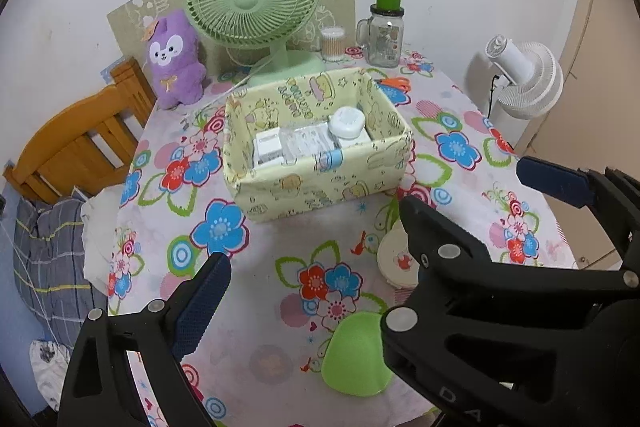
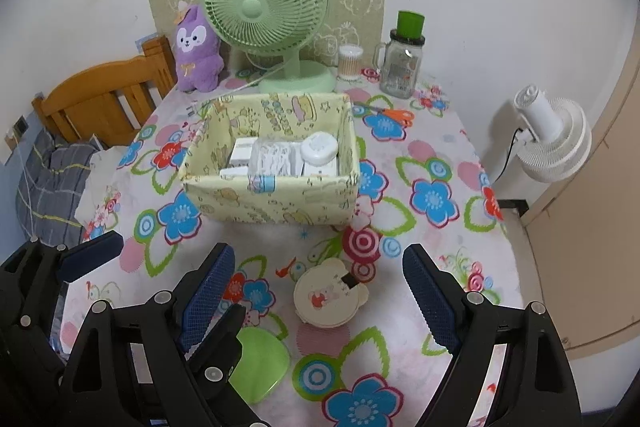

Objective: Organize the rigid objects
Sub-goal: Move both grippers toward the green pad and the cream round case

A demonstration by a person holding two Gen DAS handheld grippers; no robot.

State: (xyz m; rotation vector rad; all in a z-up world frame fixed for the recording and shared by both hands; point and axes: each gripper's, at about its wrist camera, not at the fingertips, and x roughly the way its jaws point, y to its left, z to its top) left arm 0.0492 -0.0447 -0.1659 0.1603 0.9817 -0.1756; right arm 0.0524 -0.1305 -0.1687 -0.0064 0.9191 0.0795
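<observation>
Two items are seen lying loose on the flowered bench [image 2: 440, 155], in front of the yellow fabric box [image 2: 276, 195]: a round cream case [image 2: 328, 301] with small ears, and a green shell-shaped piece [image 2: 260, 363] nearer the cameras. Several white items [image 2: 280, 157] are already stowed inside the box, so the sorting is judged to be partly done, with these two pieces left.

The right gripper [image 2: 320, 295] is held above the cream case, which is framed between its jaws in the right wrist view; the jaws are spread wide and nothing is gripped. The left gripper [image 1: 316, 243] is likewise spread wide and empty, pointed down at the bare cloth between the box and the green piece. In the left wrist view the cream case [image 1: 396, 263] is partly hidden behind the left gripper's right jaw, and the green piece [image 1: 354, 355] lies low, just beside that jaw.

The step in hand is judged to be the approach for a pick-up. For the next move, the right jaws would need to be lowered around the cream case and closed across its sides. The case is low and rounded, so a slip is thought possible unless it is caught squarely. The left gripper lies close beside the right, and room between the two should be kept.
</observation>
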